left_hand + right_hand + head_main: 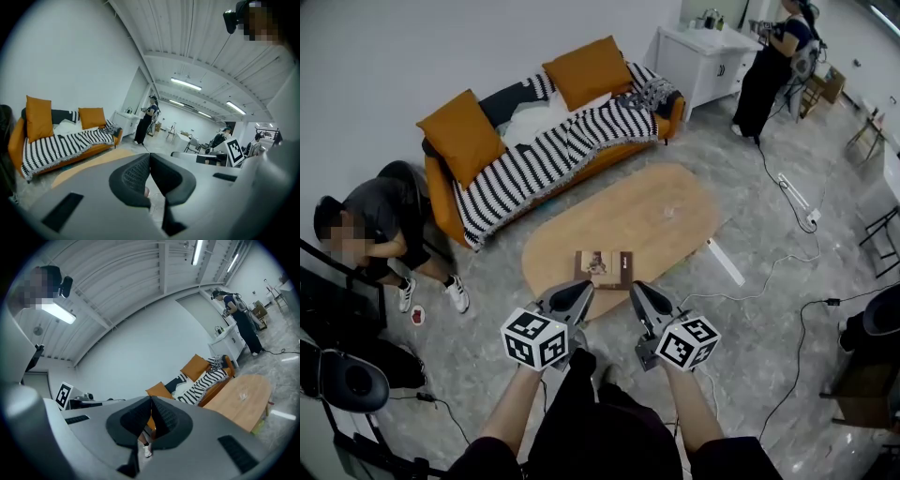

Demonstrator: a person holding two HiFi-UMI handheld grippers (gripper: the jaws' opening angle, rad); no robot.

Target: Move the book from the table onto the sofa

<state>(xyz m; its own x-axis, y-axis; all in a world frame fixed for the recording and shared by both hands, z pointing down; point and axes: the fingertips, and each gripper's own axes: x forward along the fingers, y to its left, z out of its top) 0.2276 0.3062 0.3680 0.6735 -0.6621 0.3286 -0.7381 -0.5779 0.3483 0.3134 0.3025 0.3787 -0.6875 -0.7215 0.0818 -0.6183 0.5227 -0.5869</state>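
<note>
1. Lying flat and cover-up, the book (pixel 603 268) is sitting on the oval wooden table (pixel 666 230), right at the table's near edge.
2. The left gripper (pixel 584 287) is hanging over the book's near left corner in the head view. Its jaws are pressing together with nothing between them. Whether the tips are touching the book cannot be told.
3. The right gripper (pixel 636 287) is hanging over the book's near right corner. Its jaws are likewise meeting, and it is carrying nothing.
4. The two grippers are pointing toward the book side by side, their tips near each other and their marker cubes facing up toward the head camera.
5. A small clear object (pixel 668 212) is standing near the middle of the table, well apart from the book.
6. The orange sofa (pixel 441 202) is standing beyond the table's far side, against the white wall and well apart from the book.
7. A black-and-white striped blanket (pixel 534 164) is draping over the sofa's seat and front. One orange cushion (pixel 461 136) is leaning at its left end and a second orange cushion (pixel 589 71) toward its right.
8. A person in dark clothes (pixel 389 225) is crouching on the floor beside the sofa's left end.
9. Another person (pixel 769 66) is standing at a white cabinet (pixel 698 66) to the right of the sofa.
10. Cables (pixel 787 272) are trailing across the grey floor to the table's right.
</note>
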